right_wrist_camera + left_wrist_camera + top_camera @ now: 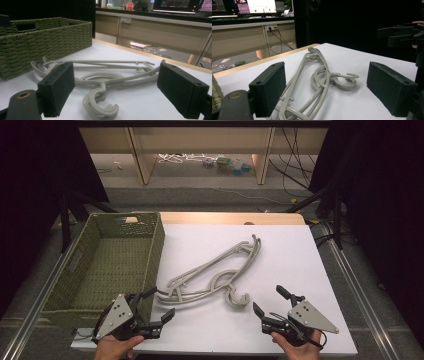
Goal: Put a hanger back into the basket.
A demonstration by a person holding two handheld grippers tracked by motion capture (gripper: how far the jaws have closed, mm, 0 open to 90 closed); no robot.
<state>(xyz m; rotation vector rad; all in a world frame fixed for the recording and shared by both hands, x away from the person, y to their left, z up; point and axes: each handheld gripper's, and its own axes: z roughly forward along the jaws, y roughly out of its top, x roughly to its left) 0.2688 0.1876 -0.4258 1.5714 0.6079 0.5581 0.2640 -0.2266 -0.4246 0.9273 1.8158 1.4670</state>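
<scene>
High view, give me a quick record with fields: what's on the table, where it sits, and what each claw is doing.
surface: white table
basket: green woven basket, left side, nothing visible inside
hangers: grey plastic hangers lying in a pile mid-table, hooks toward the person
left claw: open, near the basket's front corner, holding nothing
right claw: open, right of the hooks, holding nothing

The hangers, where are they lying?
In the high view the hangers lie mid-table on the white sheet, right of the basket, ahead of both open tongs.

One woven basket [75, 270], two grey hangers [215, 270], two grippers [155, 307].
</scene>
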